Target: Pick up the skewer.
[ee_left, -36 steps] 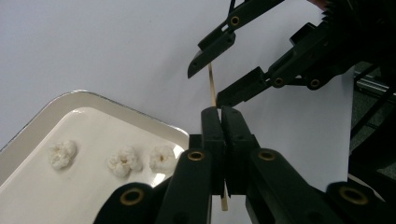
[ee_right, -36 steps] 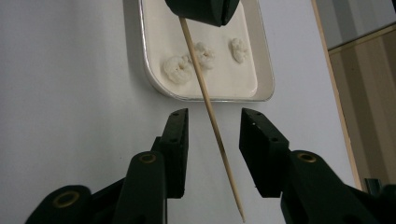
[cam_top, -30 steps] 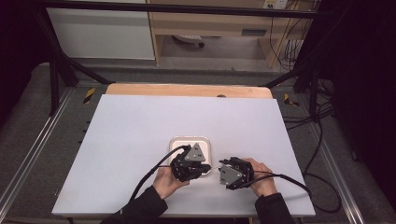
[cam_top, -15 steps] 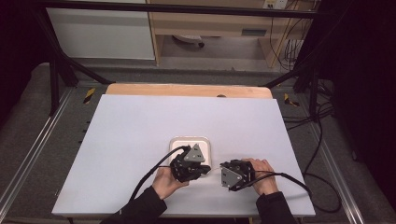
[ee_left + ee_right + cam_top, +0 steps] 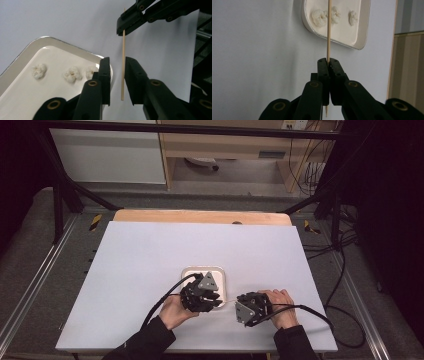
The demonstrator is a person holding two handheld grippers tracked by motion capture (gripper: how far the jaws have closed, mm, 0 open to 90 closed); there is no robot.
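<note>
Skewer handover beside the tray of popcorn

White table (image 5: 150, 270) in a dim room with a wooden cabinet behind; the tray (image 5: 220, 272) sits near its front edge; just right of the tray the right gripper (image 5: 328, 61) clamps the skewer (image 5: 123, 62); the left gripper (image 5: 117, 72), its jaws just parted, straddles the skewer without touching; next, I judge, spearing a popcorn piece (image 5: 70, 74) needs a steady aim.

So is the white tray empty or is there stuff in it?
Not empty. Three small puffy white pieces lie in a row on the white tray, seen in both gripper views. They look like popcorn.
</note>
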